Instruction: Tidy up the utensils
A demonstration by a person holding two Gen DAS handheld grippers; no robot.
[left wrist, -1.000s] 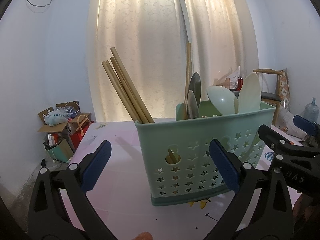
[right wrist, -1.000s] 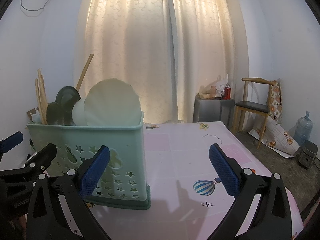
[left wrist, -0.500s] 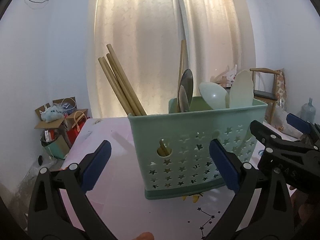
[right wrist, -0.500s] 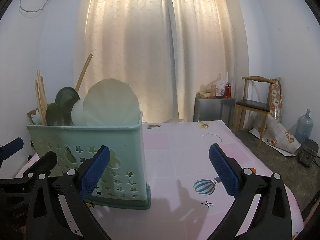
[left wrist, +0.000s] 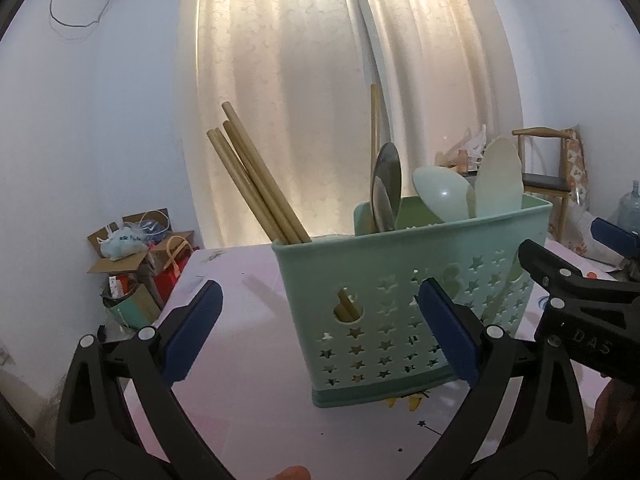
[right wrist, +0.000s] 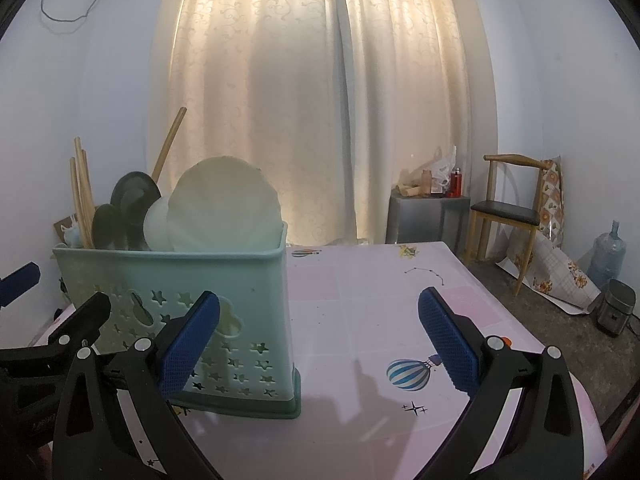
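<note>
A mint green utensil caddy [left wrist: 400, 292] with star cut-outs stands on the pink table; it also shows in the right wrist view [right wrist: 180, 300]. It holds wooden chopsticks [left wrist: 256, 180], metal spoons [left wrist: 386, 188], a pale green spoon [left wrist: 440, 192] and a cream rice paddle [left wrist: 498, 176]. My left gripper [left wrist: 320, 332] is open and empty in front of the caddy. My right gripper [right wrist: 320, 336] is open and empty, its left finger before the caddy's side.
The pink table [right wrist: 380, 304] has balloon and star prints. A wooden chair [right wrist: 508, 208] and a metal cabinet [right wrist: 424, 216] stand at the back right, cardboard boxes and bags [left wrist: 136, 248] on the floor at left, and curtains behind.
The left gripper's view has shifted slightly; the caddy sits a little more to the right and lower than half a second ago. Both grippers stay open.
</note>
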